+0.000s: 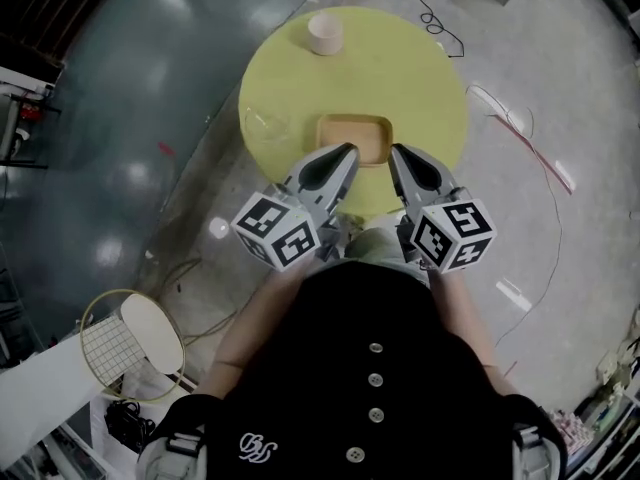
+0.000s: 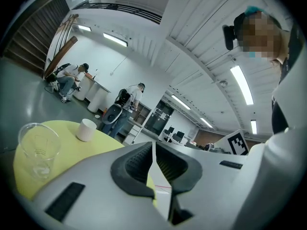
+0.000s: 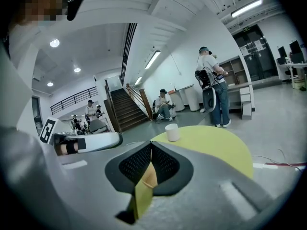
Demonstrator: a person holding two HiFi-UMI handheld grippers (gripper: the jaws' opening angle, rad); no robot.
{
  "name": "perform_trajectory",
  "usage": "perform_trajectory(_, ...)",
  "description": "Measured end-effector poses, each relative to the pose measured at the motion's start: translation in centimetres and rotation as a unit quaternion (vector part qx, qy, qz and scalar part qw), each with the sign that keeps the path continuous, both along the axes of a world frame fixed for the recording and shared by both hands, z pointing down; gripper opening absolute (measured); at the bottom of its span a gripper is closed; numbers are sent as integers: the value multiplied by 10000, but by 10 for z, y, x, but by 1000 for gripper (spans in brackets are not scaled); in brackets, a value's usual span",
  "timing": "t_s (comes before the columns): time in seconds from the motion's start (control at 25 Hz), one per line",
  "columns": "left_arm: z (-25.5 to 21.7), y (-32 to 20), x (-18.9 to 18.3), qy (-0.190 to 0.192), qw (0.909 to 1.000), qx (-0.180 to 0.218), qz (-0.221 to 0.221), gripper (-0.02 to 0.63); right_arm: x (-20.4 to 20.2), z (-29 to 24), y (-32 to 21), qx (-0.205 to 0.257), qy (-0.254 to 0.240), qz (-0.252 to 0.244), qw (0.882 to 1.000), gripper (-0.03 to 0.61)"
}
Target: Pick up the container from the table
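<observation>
A shallow tan container (image 1: 355, 134) lies on the near half of a round yellow table (image 1: 420, 78). My left gripper (image 1: 348, 151) hovers at the container's near left corner and my right gripper (image 1: 396, 151) at its near right corner. Both are shut with nothing between their jaws. In the left gripper view the left gripper (image 2: 153, 150) has its jaws pressed together over the table (image 2: 72, 150). The right gripper (image 3: 150, 150) is likewise shut, and a sliver of the tan container (image 3: 149, 177) shows below its pads.
A clear glass (image 1: 262, 126) (image 2: 38, 150) stands left of the container, and a white cup (image 1: 324, 33) (image 2: 87, 129) (image 3: 172, 132) at the far edge. Cables (image 1: 530, 148) and a racket (image 1: 130, 343) lie on the floor. People (image 3: 213, 87) stand beyond the table.
</observation>
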State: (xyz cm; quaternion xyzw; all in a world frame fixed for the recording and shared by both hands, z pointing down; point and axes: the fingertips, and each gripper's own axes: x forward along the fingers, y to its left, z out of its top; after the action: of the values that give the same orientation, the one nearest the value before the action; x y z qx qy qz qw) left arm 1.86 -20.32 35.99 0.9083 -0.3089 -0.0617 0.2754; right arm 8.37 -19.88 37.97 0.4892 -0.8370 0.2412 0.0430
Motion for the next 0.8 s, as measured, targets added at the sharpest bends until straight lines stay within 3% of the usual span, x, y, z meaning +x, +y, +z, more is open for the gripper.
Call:
perform_trajectory(0.4,6,-31,24,-20,9995,-58,-294,28,17,17,-28,-345,-27,-425,9985,3)
perform_trajectory(0.8,10,-42,36,-159,9989,-110,-428,28,26,30,-50,-523,-180,-480,9973,5)
